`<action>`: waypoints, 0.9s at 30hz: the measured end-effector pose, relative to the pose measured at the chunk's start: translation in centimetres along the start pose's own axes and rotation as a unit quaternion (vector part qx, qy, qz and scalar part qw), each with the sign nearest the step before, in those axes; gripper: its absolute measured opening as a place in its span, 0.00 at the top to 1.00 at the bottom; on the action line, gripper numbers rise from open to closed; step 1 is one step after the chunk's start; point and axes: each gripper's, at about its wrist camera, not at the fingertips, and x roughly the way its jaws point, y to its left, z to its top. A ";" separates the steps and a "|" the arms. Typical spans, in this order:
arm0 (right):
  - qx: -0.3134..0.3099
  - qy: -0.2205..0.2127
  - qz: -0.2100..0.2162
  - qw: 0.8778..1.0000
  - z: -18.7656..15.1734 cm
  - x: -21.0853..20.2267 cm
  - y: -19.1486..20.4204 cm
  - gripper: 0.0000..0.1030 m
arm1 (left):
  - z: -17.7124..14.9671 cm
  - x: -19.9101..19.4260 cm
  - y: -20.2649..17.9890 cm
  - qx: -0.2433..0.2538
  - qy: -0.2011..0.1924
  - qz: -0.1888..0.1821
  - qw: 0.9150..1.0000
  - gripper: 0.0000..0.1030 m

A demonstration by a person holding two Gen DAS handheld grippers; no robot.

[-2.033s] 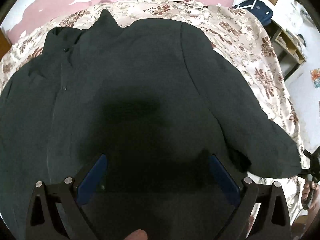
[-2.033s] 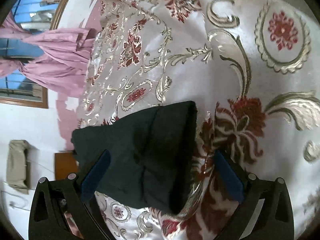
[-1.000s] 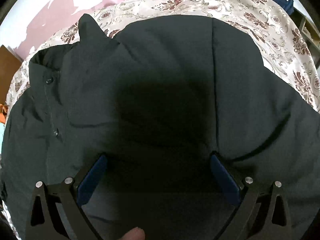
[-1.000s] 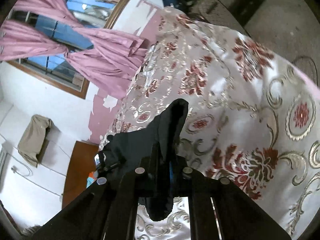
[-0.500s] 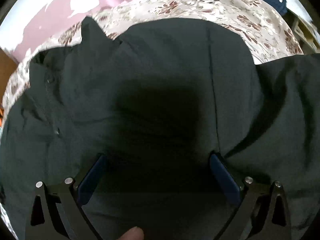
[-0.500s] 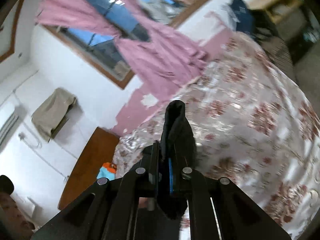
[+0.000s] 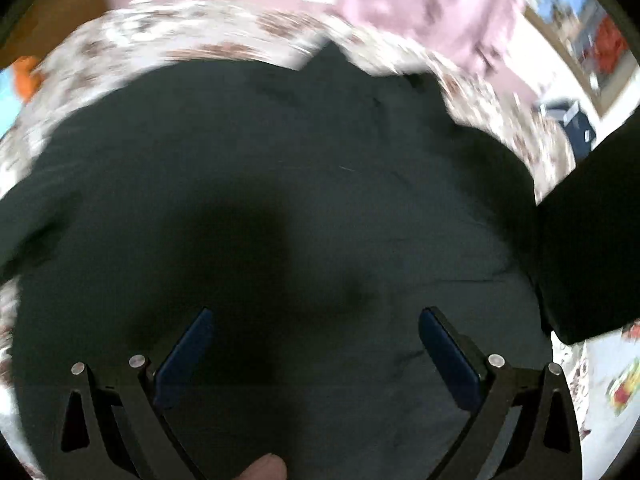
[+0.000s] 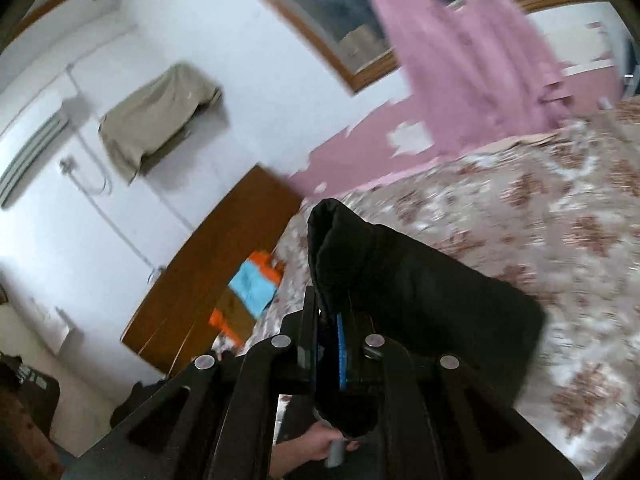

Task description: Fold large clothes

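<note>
A large black jacket [image 7: 320,200] lies spread on the floral bedspread [image 7: 180,40] and fills the left wrist view. My left gripper [image 7: 316,344] is open and empty, low over the jacket's body. My right gripper [image 8: 334,312] is shut on the end of the jacket's sleeve [image 8: 392,272] and holds it raised above the bed. That lifted sleeve also shows at the right edge of the left wrist view [image 7: 592,240].
The floral bedspread [image 8: 560,240] covers the bed. Pink curtains [image 8: 460,52] hang by a window at the head. A brown wooden board [image 8: 208,272] stands at the bed's side, with orange and blue items [image 8: 256,284] beside it.
My right gripper has lifted the sleeve higher and swung it over toward the jacket's body. The left gripper has shifted over the jacket and stays open.
</note>
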 end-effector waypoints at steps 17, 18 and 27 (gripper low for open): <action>0.003 0.250 -0.096 0.964 -15.4 39.7 2.0 0.92 | -7.8 -9.1 17.9 -0.044 -0.021 0.034 0.998 0.00; 0.005 0.261 -0.108 0.959 -16.9 40.8 2.0 0.88 | -7.9 -8.9 18.1 -0.044 -0.017 0.036 0.998 0.00; 0.017 0.243 0.005 0.970 -17.5 37.7 4.0 0.69 | -7.3 -8.9 16.3 -0.030 -0.023 0.022 0.999 0.00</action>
